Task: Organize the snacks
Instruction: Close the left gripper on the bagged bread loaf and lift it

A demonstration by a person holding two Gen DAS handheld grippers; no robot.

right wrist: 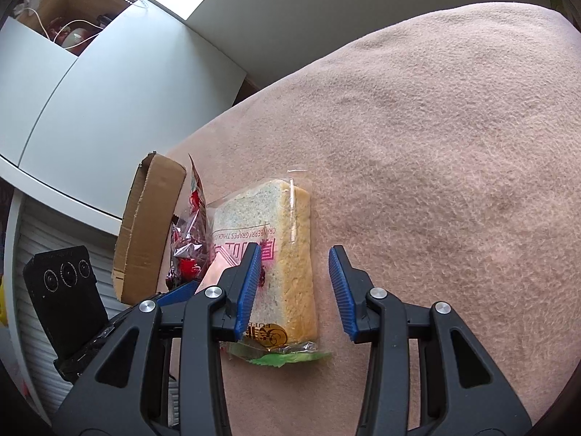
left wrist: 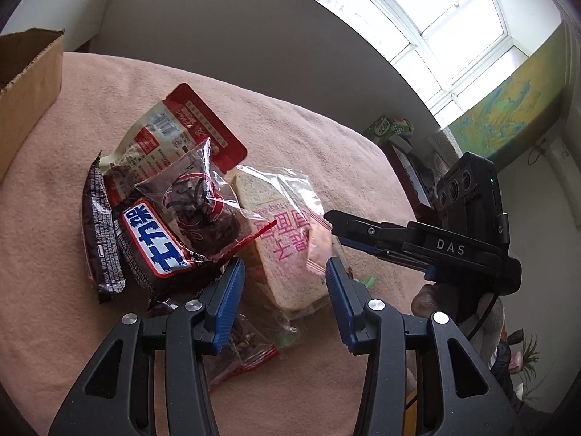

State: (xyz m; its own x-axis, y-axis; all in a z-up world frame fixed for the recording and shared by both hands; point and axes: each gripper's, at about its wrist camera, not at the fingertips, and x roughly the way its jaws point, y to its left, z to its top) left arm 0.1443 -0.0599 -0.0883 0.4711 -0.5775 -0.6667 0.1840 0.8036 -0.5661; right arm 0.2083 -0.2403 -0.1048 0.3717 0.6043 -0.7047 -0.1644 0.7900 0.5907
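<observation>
two grippers are in view, operator: your left gripper [left wrist: 285,298] sits low centre of the left wrist view, fingers parted and gripping nothing, above the wrapped bread slice [left wrist: 287,254] on the pink blanket [left wrist: 90,327], with the chocolate bar [left wrist: 156,243], the dark clear packet [left wrist: 203,210] and the red-and-white pouch [left wrist: 174,134] piled to its left. your right gripper [right wrist: 296,290] stands likewise parted in the right wrist view, its left finger [right wrist: 248,290] over the bread and the right finger over bare blanket; whether the pads touch the wrapper cannot be told. cardboard box [right wrist: 145,225] stands left of the pile.
</observation>
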